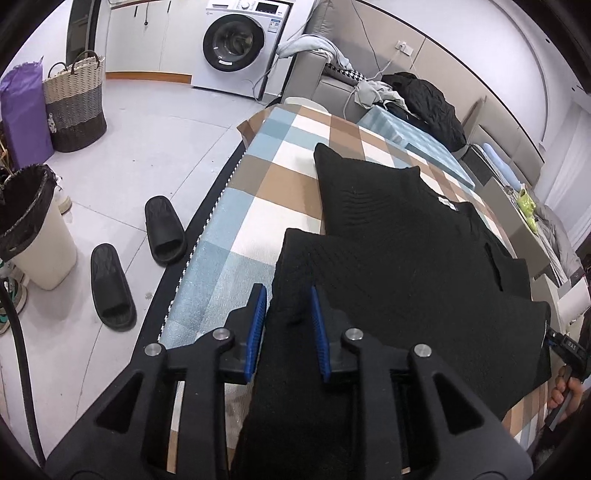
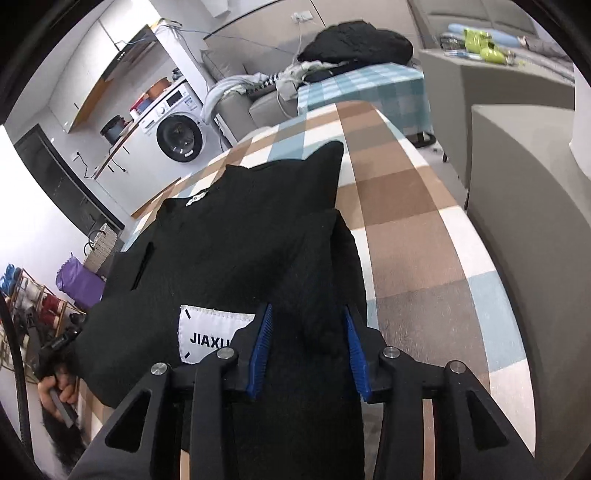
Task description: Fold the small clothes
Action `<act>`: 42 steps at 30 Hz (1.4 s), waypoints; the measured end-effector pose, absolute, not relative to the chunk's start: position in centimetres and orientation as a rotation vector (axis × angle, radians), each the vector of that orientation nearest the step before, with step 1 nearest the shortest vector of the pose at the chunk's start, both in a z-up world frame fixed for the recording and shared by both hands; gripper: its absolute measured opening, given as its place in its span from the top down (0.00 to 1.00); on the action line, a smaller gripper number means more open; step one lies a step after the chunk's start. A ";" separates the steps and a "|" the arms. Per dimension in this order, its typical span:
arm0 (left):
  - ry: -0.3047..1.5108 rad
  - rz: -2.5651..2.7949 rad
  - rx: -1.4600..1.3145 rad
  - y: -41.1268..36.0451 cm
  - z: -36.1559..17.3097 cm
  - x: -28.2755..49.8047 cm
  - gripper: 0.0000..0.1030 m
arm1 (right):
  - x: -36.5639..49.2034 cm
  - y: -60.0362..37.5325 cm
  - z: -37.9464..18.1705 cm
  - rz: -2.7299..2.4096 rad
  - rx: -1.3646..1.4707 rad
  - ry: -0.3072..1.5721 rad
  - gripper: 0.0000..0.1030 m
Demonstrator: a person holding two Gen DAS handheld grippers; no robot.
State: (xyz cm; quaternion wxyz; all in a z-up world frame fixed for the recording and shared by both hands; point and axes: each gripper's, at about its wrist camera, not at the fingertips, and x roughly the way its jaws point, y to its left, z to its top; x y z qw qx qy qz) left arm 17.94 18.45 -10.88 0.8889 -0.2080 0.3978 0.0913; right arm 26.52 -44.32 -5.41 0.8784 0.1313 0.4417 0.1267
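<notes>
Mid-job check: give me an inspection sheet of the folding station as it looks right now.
Surface: checked cloth on the table.
Job's things: black knit garment, sleeves folded in, white patch up.
Clutter: nothing seen on the cloth.
Grippers: left gripper and right gripper open, garment fabric between the jaws.
Cables: wall charger lead.
Surroundings: washing machine, slippers, bin, laundry basket.

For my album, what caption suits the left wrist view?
Left tool straddling a black sweater on a checked table.
</notes>
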 end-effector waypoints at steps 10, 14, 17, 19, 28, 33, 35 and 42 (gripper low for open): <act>0.831 0.170 -0.483 18.5 -10.6 14.7 0.35 | 24.5 -45.1 -4.6 0.292 0.308 0.934 0.51; 0.863 0.137 -0.476 17.5 -11.5 15.6 0.35 | 24.7 -43.8 -5.4 0.319 0.301 0.944 0.41; 0.857 0.113 -0.442 16.1 -11.7 16.5 0.42 | 25.4 -42.9 -5.8 0.310 0.284 0.940 0.42; 0.862 0.115 -0.398 15.0 -11.8 17.0 0.59 | 25.7 -42.2 -6.0 0.295 0.261 0.941 0.44; 0.875 0.088 -0.344 13.2 -11.5 15.4 0.78 | 24.9 -42.2 -6.3 0.293 0.202 0.972 0.70; 0.872 0.107 -0.335 12.8 -11.2 13.1 0.74 | 23.6 -42.9 -6.2 0.307 0.200 0.986 0.70; 0.864 0.118 -0.353 13.2 -10.9 12.4 0.71 | 23.1 -43.5 -6.0 0.303 0.218 0.983 0.67; 0.801 0.146 -0.371 14.0 -8.5 9.4 0.71 | 21.3 -45.8 -4.0 0.285 0.232 0.922 0.65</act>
